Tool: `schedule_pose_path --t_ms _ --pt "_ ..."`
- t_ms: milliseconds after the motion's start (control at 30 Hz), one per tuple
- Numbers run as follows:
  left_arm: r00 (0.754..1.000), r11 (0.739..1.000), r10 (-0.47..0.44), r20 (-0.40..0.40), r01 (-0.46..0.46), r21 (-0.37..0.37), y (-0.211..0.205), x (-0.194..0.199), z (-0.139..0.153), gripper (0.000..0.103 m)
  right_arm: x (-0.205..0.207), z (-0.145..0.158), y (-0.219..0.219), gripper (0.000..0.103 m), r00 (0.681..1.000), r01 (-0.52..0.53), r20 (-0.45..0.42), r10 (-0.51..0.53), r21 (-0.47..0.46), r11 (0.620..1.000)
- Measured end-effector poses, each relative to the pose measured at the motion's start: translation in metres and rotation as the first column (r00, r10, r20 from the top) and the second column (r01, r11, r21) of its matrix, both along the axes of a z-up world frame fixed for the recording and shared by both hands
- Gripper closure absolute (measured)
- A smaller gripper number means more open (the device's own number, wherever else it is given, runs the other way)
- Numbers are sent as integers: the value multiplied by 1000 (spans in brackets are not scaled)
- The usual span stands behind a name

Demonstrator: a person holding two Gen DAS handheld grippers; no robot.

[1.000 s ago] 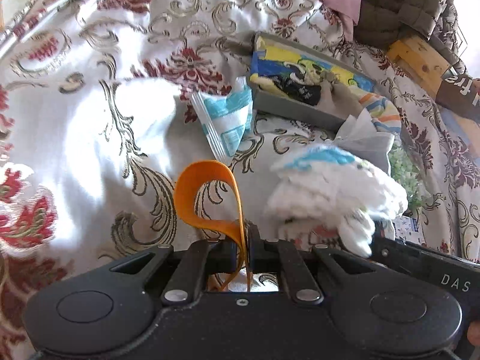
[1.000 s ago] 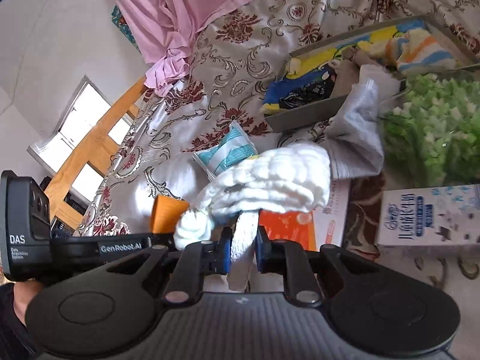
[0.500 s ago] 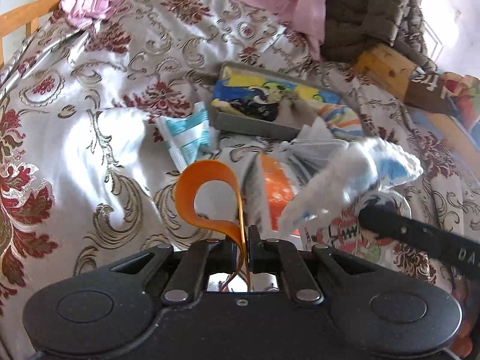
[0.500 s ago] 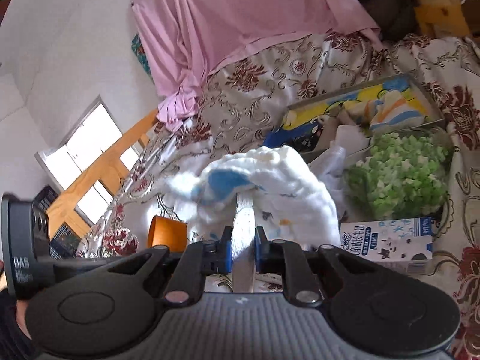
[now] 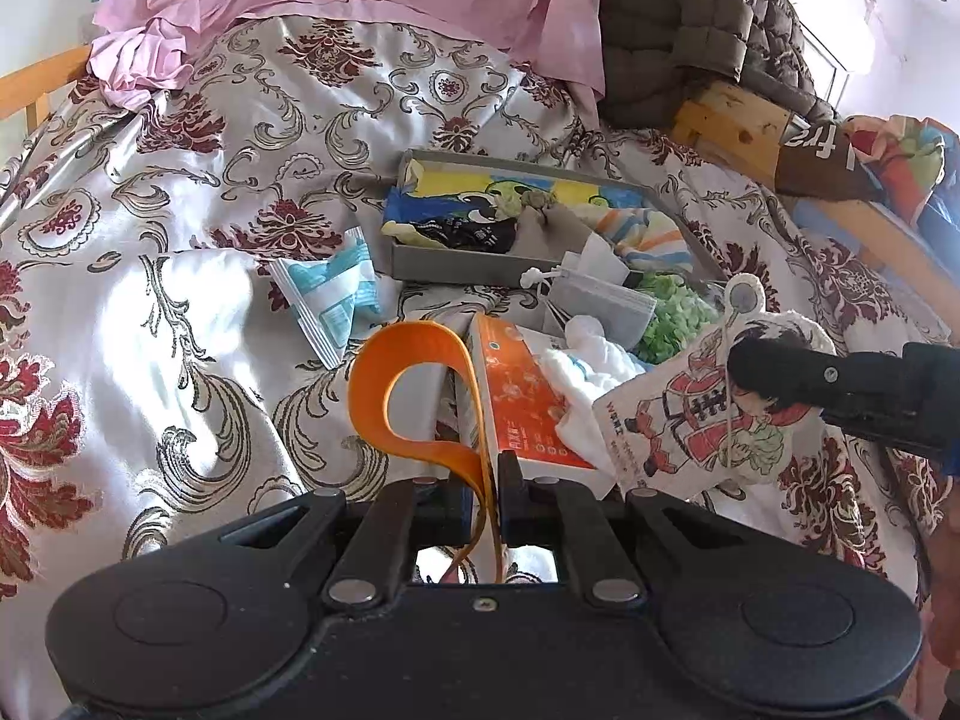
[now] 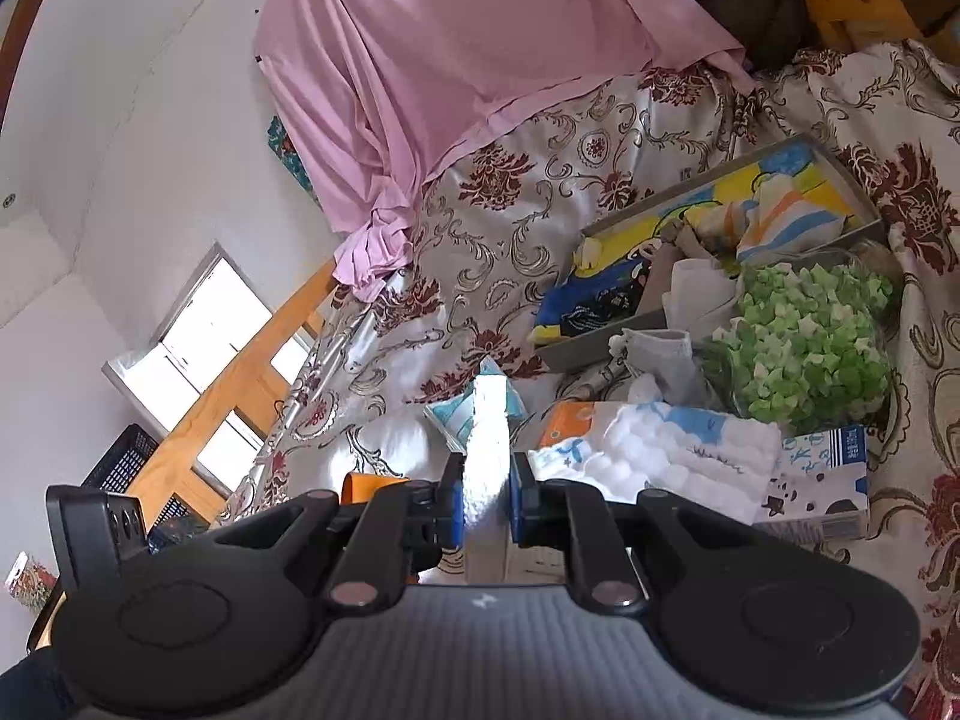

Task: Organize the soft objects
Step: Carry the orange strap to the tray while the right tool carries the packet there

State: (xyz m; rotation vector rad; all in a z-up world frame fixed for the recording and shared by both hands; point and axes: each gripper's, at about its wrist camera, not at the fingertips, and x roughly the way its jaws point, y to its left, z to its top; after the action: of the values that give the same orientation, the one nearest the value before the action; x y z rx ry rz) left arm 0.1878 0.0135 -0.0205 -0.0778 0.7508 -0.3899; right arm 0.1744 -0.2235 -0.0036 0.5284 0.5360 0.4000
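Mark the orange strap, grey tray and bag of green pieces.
orange strap (image 5: 420,339): left wrist view, top of its loop
grey tray (image 5: 456,270): left wrist view, near wall
bag of green pieces (image 6: 804,342): right wrist view, middle

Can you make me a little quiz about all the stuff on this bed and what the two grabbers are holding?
1. True or false: the left gripper has its fingers shut on an orange strap.
2. What lies in the gray tray? A) folded colorful cloths B) shoes C) books
3. Fill in: the right gripper pinches a white fluffy cloth, and the bag beside the tray holds small ____ bits.

Key
1. True.
2. A.
3. Green.
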Motion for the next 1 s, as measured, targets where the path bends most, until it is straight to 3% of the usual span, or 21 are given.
schedule_pose_path --t_ms 300,467,700,1000 --pt "1000 1000 -5 30 6 -24 -6 8 4 94 5 18 -18 87 996 48 73 -47 -20 999" --pt "993 998 -59 98 56 31 -30 28 22 93 29 36 -42 87 985 94 152 -86 -50 994" --pt "988 996 -91 127 89 22 -80 101 43 93 95 30 -88 87 968 159 191 -161 27 987" --pt "991 997 -74 111 73 16 -133 215 31 91 189 -5 -122 86 971 205 113 -211 63 977"
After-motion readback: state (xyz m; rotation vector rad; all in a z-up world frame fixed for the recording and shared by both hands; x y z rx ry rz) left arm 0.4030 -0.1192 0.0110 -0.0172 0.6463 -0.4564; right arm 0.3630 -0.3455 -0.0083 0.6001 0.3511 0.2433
